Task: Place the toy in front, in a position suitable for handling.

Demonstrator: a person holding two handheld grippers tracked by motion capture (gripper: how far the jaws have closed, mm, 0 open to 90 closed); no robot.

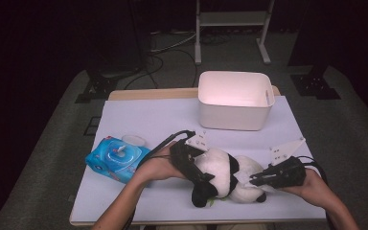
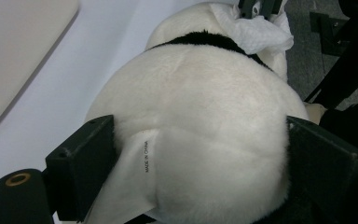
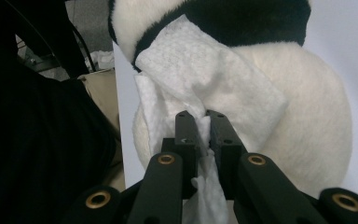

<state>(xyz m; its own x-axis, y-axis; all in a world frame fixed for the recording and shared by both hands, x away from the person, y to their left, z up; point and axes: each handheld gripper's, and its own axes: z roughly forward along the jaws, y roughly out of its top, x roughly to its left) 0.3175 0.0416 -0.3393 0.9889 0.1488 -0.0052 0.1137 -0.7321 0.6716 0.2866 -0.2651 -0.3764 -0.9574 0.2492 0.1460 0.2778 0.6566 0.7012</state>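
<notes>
Plush panda toy, white with black bands, lies on the pale sheet of the table, low centre in the high view. Left gripper at the panda's 9 o'clock: jaws spread wide and pressed against both flanks of the toy, a sewn label beside one jaw. Right gripper at its 3 o'clock: jaws pressed together, pinching a white wipe laid on the fur. White bin at 12 o'clock; blue wipes pack at 9 o'clock.
</notes>
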